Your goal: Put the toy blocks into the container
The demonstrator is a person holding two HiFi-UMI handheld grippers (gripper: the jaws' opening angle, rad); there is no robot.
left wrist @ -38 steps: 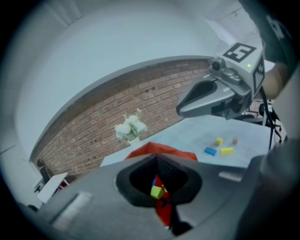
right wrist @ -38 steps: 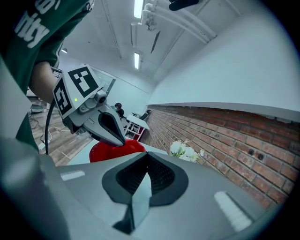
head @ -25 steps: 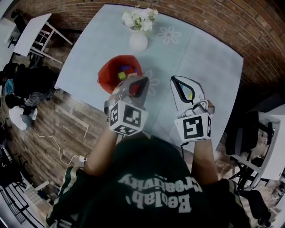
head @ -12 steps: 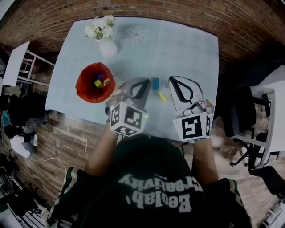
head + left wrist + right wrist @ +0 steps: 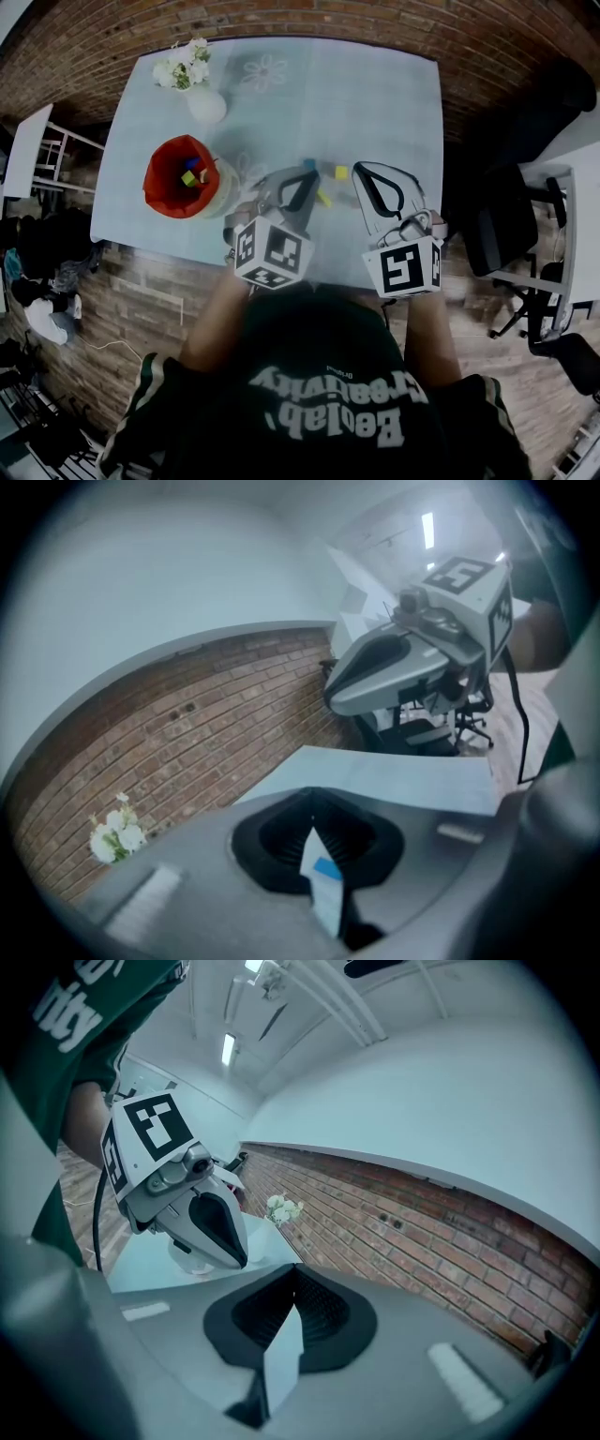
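The red container [image 5: 167,192] stands on the pale table [image 5: 375,103] at the left, with a yellow block [image 5: 188,178] and a blue block [image 5: 192,163] among those inside. On the table lie a blue block [image 5: 309,165], a yellow block [image 5: 341,172] and a yellow stick [image 5: 322,198]. My left gripper [image 5: 304,174] hangs shut and empty just left of these. My right gripper [image 5: 367,172] is shut and empty just right of them. Both are held above the table's near half. In the left gripper view the jaws [image 5: 314,795] meet, and a blue block [image 5: 326,868] shows through the gap below.
A white vase [image 5: 206,105] of white flowers [image 5: 184,69] stands behind the container. A brick wall runs behind the table. A black office chair [image 5: 502,239] stands to the right, a white side table [image 5: 23,150] to the left, and wooden floor below.
The view has swung: table and container slid left and away in the picture, and loose blocks now show between the two grippers. Both grippers stay shut, side by side.
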